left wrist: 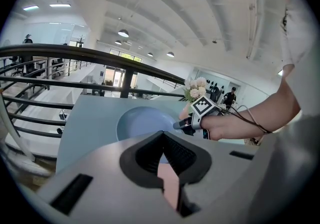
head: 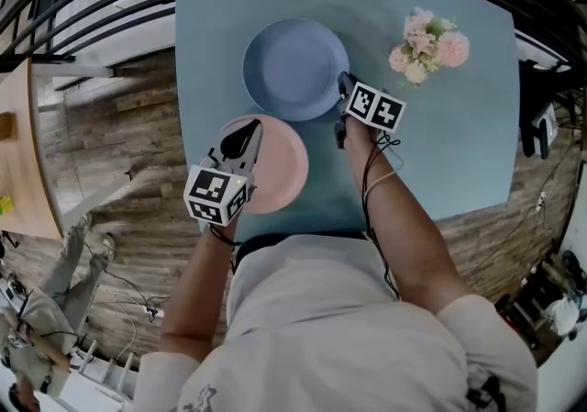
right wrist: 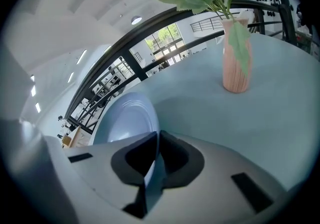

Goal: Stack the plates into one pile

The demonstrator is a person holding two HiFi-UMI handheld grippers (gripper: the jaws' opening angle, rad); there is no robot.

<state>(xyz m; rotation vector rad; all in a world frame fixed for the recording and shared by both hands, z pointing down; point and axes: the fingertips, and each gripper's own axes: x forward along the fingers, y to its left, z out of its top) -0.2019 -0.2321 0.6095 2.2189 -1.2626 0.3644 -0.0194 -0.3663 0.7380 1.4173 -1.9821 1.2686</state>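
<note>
Blue plate (head: pixel 295 69) rim clenched between my right gripper's (head: pixel 344 83) fingers, its bowl flat on the table (head: pixel 459 135) just beyond them, ready to lift; left gripper (head: pixel 247 131) pinches the pink plate (head: pixel 280 164) rim, presumably steadying the pile's base.

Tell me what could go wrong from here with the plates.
The right gripper grips the blue plate by one edge of its rim only, so once lifted it may tilt or slip out. The left gripper sits over the pink plate, so the blue plate could strike it when brought across. The flower vase stands close by, and a wide swing might topple it.
</note>
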